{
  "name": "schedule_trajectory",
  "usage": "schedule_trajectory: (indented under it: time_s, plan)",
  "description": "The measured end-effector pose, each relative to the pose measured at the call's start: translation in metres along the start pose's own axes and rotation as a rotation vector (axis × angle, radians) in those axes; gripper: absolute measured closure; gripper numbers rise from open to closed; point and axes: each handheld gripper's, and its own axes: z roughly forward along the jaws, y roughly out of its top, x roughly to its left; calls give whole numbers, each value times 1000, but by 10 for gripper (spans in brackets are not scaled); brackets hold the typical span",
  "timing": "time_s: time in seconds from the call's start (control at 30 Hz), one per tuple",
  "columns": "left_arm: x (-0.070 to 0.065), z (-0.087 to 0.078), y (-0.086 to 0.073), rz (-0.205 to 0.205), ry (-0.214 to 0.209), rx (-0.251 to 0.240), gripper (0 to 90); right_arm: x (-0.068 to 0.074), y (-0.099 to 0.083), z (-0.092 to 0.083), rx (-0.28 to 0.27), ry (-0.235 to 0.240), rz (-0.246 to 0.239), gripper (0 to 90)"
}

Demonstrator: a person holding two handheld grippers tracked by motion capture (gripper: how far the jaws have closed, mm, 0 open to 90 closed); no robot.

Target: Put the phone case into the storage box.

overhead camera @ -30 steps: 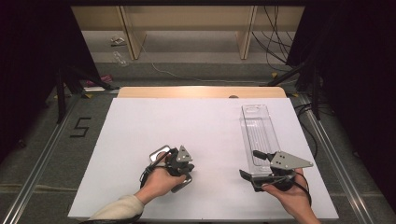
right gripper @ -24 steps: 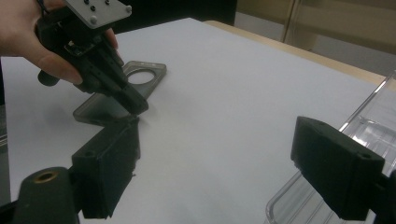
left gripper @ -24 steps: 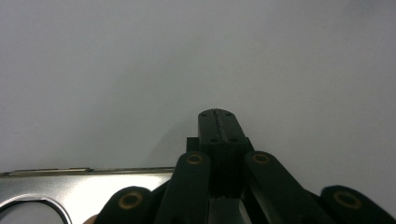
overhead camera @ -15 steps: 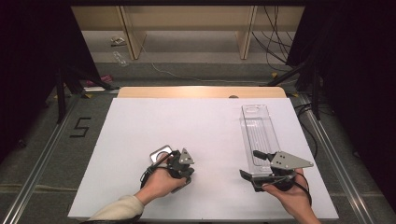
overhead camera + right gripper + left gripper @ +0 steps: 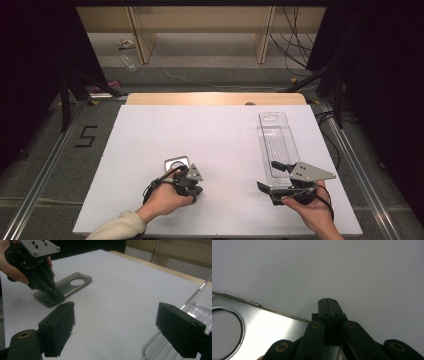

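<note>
The left gripper [image 5: 186,176], jaws clenched together with nothing between them, presses its tip onto the near end of the single grey translucent phone case [image 5: 65,287] at about seven o'clock on the white table [image 5: 220,140]. I judge it is pinning or nudging the case; next comes a grasp or slide. The right gripper [image 5: 120,327] is released, at the near end of the one clear plastic tray [image 5: 276,142] at four o'clock.

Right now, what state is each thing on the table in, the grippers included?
Left gripper: shut, tips down at the phone case's edge.
Right gripper: open, nothing between its jaws.
Phone case: lying flat on the white table.
Clear tray: lying flat, nothing visible in it.
</note>
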Motion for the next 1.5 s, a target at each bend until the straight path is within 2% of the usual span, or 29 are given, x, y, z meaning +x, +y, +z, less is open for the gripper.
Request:
schedule_trajectory:
  time_s: [0.63,1.07,1.27,1.4,1.5]
  plan:
    - [0,-8,-14,20,-14,48,900,0,-1,1,3,0,3,166]
    - [0,-8,-15,18,-12,45,899,-1,-1,1,5,2,4,166]
    - [0,-9,-14,22,-17,31,889,-1,-1,1,5,3,3,166]
    - [-1,-14,-11,43,-30,-7,832,-1,-1,1,3,3,4,166]
    - [-1,-16,-10,43,-34,-31,772,-1,-1,1,3,1,2,167]
